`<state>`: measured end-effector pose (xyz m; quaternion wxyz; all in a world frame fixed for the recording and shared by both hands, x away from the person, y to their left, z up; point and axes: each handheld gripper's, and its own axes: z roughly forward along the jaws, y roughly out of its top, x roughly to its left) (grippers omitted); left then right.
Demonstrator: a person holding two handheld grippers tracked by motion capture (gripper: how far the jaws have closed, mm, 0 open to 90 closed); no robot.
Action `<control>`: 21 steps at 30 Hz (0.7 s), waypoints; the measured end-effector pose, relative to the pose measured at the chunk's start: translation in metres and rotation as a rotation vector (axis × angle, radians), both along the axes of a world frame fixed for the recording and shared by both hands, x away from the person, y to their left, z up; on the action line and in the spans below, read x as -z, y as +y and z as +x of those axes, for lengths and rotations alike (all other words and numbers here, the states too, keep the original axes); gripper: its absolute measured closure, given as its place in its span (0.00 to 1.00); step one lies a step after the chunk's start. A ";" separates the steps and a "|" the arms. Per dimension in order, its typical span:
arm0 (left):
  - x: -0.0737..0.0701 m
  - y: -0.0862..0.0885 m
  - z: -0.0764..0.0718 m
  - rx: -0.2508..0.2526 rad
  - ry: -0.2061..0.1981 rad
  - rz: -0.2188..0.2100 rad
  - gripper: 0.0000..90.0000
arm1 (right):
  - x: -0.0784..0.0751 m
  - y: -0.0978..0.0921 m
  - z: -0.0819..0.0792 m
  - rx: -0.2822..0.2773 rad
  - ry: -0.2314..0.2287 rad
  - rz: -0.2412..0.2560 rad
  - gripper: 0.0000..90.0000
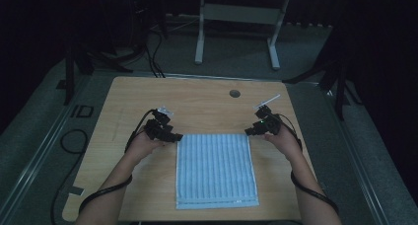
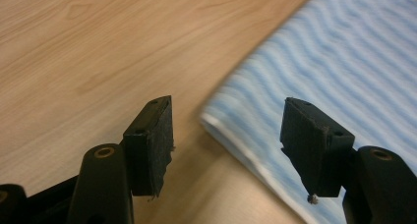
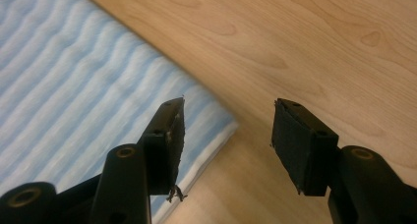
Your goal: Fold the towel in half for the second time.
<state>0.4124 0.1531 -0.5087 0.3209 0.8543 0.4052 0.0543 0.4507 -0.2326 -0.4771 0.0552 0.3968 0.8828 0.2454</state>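
A blue-and-white striped cloth point(image 1: 216, 168) lies flat on the wooden table point(image 1: 207, 104), folded into a rectangle. My left gripper point(image 1: 176, 136) sits at the cloth's far left corner. In the left gripper view its jaws stand open around that corner of the cloth point(image 2: 344, 71), one pad over bare wood, the other over the fabric. My right gripper point(image 1: 248, 131) is at the far right corner. Its jaws are also open, straddling the corner of the cloth point(image 3: 93, 86) with nothing pinched.
A round cable hole point(image 1: 234, 93) sits near the table's far edge. Beyond the table stand a white frame point(image 1: 236, 18) and dark stands. Cables point(image 1: 74, 141) lie on the floor at the left. Bare wood surrounds the cloth on all sides.
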 end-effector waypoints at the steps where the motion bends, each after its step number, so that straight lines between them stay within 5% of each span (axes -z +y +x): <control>1: 0.002 0.000 0.004 -0.002 0.005 0.003 0.41 | 0.002 0.001 0.004 0.001 0.014 -0.003 0.51; 8: 0.018 -0.003 0.016 0.013 0.083 -0.041 0.46 | 0.027 0.010 0.020 0.009 0.107 -0.024 0.55; 15: 0.028 -0.012 0.021 0.042 0.120 -0.020 0.57 | 0.041 0.018 0.023 -0.019 0.144 -0.099 0.66; 18: 0.028 -0.015 0.021 0.048 0.113 -0.004 0.69 | 0.043 0.020 0.023 -0.030 0.156 -0.100 0.75; 20: 0.029 -0.016 0.021 0.050 0.125 -0.004 0.87 | 0.043 0.022 0.022 -0.044 0.162 -0.104 0.87; 21: 0.028 -0.019 0.020 0.053 0.098 0.003 0.91 | 0.043 0.023 0.021 -0.050 0.158 -0.107 0.90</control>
